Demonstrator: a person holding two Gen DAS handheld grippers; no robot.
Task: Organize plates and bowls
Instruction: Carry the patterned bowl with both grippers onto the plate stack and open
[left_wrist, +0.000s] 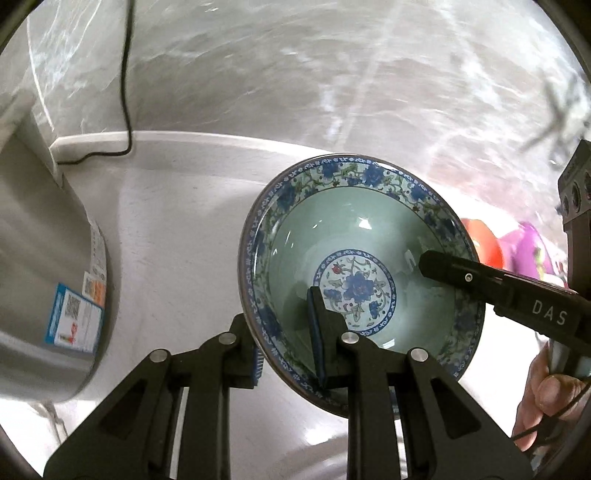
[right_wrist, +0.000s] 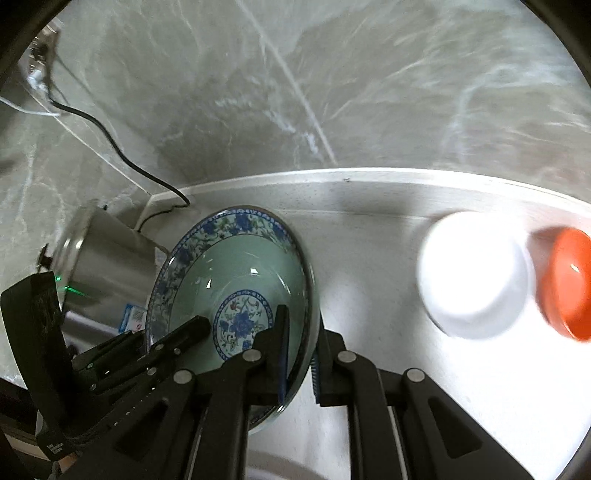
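Countertop (right_wrist: 369, 240); gripped floral bowl (left_wrist: 362, 266) empty

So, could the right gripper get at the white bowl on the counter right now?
Probably not yet: the right gripper is shut on the rim of the green, blue-flowered bowl, shared with the left gripper. The path to the white bowl looks clear otherwise.

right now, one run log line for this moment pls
left gripper: shut on bowl rim | right gripper: shut on opposite rim | bowl: held off counter | white bowl, red bowl: on counter
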